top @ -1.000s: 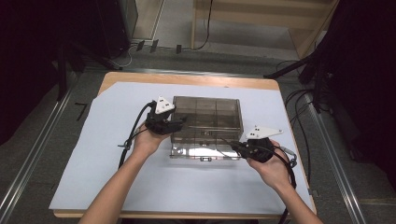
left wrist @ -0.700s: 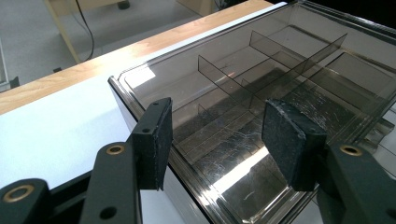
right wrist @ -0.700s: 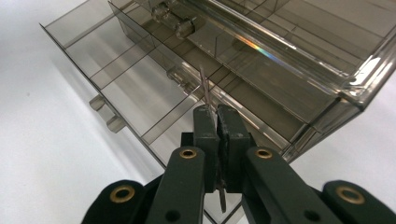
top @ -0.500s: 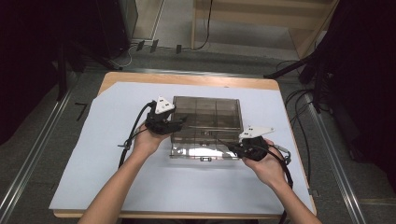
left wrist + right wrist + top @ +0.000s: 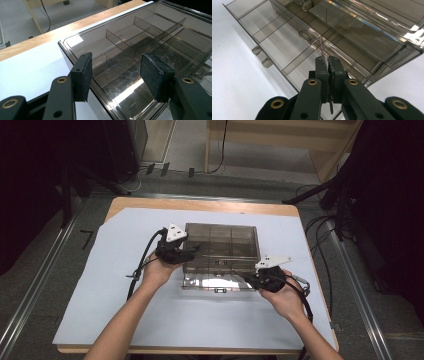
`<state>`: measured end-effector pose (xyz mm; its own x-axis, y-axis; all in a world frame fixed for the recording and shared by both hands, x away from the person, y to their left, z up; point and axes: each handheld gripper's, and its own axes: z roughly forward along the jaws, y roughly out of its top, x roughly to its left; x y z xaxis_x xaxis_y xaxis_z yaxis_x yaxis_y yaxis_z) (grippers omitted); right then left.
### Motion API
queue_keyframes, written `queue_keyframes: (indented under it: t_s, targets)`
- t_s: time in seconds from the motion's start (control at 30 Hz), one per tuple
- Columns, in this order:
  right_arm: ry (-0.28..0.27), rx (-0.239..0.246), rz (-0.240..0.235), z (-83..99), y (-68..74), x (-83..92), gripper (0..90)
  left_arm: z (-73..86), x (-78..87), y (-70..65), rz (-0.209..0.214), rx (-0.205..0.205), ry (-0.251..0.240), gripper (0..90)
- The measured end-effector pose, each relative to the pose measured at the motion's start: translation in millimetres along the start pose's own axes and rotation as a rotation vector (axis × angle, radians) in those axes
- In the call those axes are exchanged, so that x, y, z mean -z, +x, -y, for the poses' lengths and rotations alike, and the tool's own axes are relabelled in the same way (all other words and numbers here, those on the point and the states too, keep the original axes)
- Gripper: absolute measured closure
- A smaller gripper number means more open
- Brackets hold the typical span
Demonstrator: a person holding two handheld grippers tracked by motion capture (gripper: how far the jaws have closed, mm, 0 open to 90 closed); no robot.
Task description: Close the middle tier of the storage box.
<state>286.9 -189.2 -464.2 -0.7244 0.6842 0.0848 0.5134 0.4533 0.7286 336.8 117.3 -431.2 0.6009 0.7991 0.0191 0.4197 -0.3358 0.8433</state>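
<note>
A smoky clear compartment box (image 5: 222, 245) lies on a white sheet (image 5: 120, 270) in the middle of the table. My left gripper (image 5: 192, 251) is at the box's left side. In the left gripper view it (image 5: 117, 72) stands open astride the box's near corner (image 5: 75, 47), one pad (image 5: 82, 72) outside the wall, the other (image 5: 155, 75) over the top. My right gripper (image 5: 248, 279) is at the front right corner. Its jaws (image 5: 328, 62) are shut on a thin clear wall of the box (image 5: 287, 42).
The wooden table's far edge (image 5: 200, 206) shows beyond the sheet. Two small latches (image 5: 262, 58) stick out from the box's front edge. Cables trail from both grippers toward the person. Metal rails (image 5: 30, 305) and dark gear flank the table.
My right gripper has shifted a little to the left along the box's front. The left hand and the box look the same.
</note>
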Motion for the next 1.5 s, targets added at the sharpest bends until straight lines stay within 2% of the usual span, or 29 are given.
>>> queue_keyframes:
  t_s: [0.43,0.67,0.83,1.27,1.5]
  targets:
    - [-0.019,-0.025,-0.003,0.6,-1.4,1.6,84.0,-0.4,0.7,-0.1,0.003,-0.001,0.007,44.8]
    - [-0.054,-0.031,0.001,1.4,-1.2,11.7,83.5,-0.5,0.7,0.2,0.006,-0.002,0.007,44.8]
    - [-0.086,-0.055,0.005,4.6,-3.7,21.6,83.1,-0.4,0.9,0.4,0.008,-0.002,0.008,44.8]
    - [-0.159,-0.119,0.057,31.8,-14.6,45.4,79.0,0.8,0.9,-0.8,0.001,0.006,-0.003,44.9]
    - [-0.174,-0.153,0.086,49.6,-18.6,53.0,76.2,0.2,0.9,-0.6,0.001,0.005,0.001,45.0]
